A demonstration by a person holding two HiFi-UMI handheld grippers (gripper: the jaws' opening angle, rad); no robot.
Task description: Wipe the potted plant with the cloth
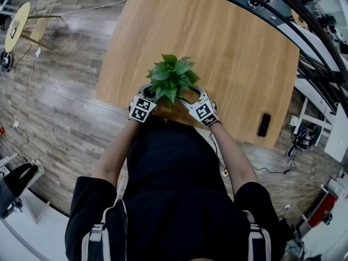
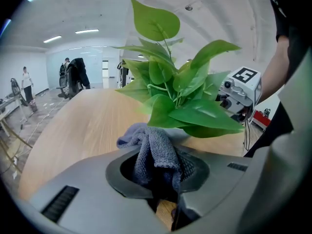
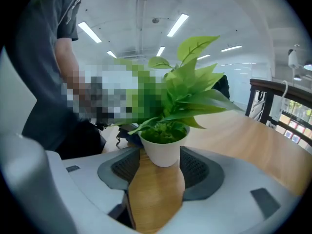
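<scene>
The plant [image 1: 171, 78] is set at the bench's [image 1: 228, 64] near edge. The cloth [image 2: 155, 152] is clenched in the left gripper's [image 2: 158, 172] jaws, just beside the leaves. The white pot [image 3: 164, 152] is clasped between the right gripper's [image 3: 158, 167] jaws.

Right gripper [image 3: 160, 154] - grey jaws closed against both sides of white pot [image 3: 165, 150]. Potted plant [image 3: 187, 99] upright on wooden table [image 3: 243, 135], broad green leaves fanning toward 1 and 3 o'clock. Person's grey sleeve [image 3: 48, 77] at 9 to 10 o'clock. Ceiling strip lights [image 3: 176, 24] at 12 o'clock; dark railing [image 3: 273, 99] at 3 o'clock - beyond table edge. Small dark lump just behind pot at 9 o'clock, unclear.
</scene>
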